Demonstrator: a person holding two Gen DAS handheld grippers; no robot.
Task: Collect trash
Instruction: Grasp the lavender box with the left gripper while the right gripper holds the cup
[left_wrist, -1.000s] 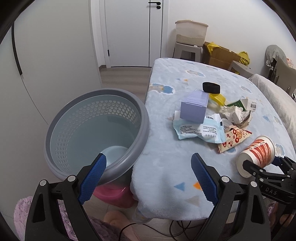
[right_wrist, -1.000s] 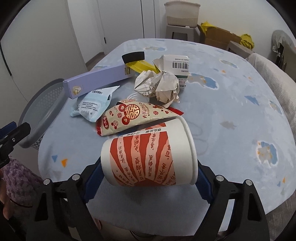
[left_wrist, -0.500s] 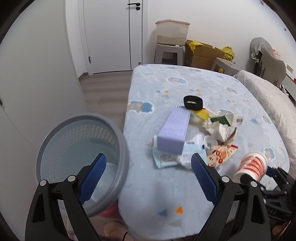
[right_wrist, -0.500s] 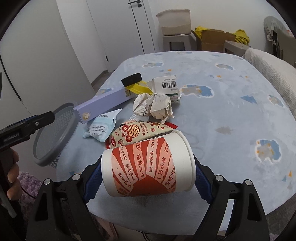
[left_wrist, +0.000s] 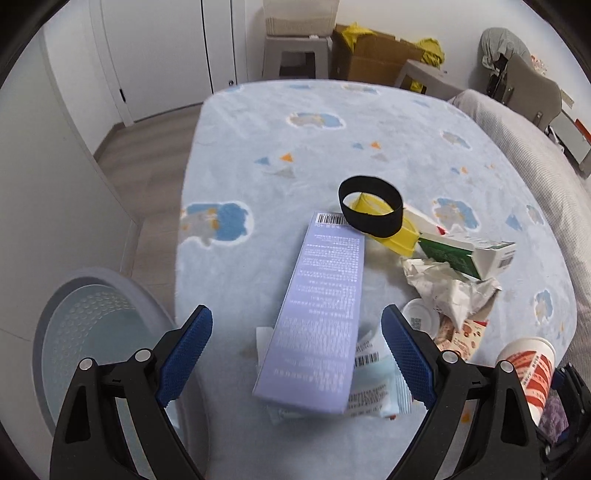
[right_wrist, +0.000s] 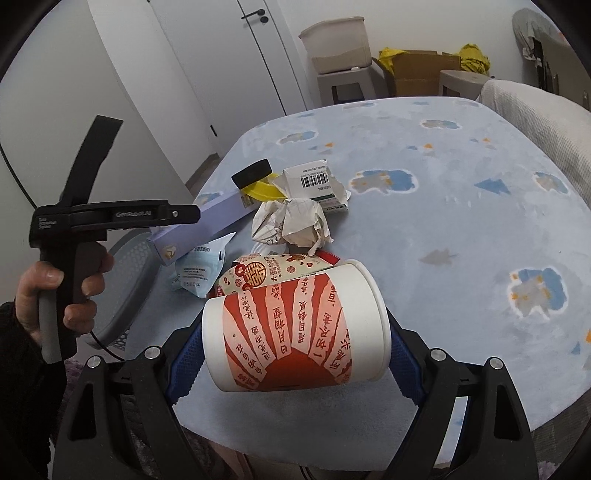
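My left gripper (left_wrist: 295, 321) is open and hangs over the near end of a long purple box (left_wrist: 321, 295), without touching it. The box lies on a light blue packet (left_wrist: 373, 398) on the blue-clothed table (left_wrist: 295, 147). Past it lie a black band (left_wrist: 371, 212), a yellow piece (left_wrist: 395, 236), a green-and-white carton (left_wrist: 469, 254), crumpled paper (left_wrist: 450, 291) and a red-printed snack wrapper (right_wrist: 273, 273). My right gripper (right_wrist: 295, 343) is shut on a red-and-white paper cup (right_wrist: 295, 332), held sideways above the table's near edge. The grey perforated bin (left_wrist: 92, 332) stands left of the table.
A person's hand (right_wrist: 59, 295) holds the left gripper's handle beside the bin (right_wrist: 125, 280). A white door, grey stools, a storage tub (right_wrist: 336, 44) and cardboard boxes (left_wrist: 373, 55) stand beyond the table. A grey sofa (left_wrist: 535, 166) borders the table's right side.
My left gripper swung from over the bin to over the trash pile, and the purple box now lies between its open fingers. My right gripper rose a little with the cup.
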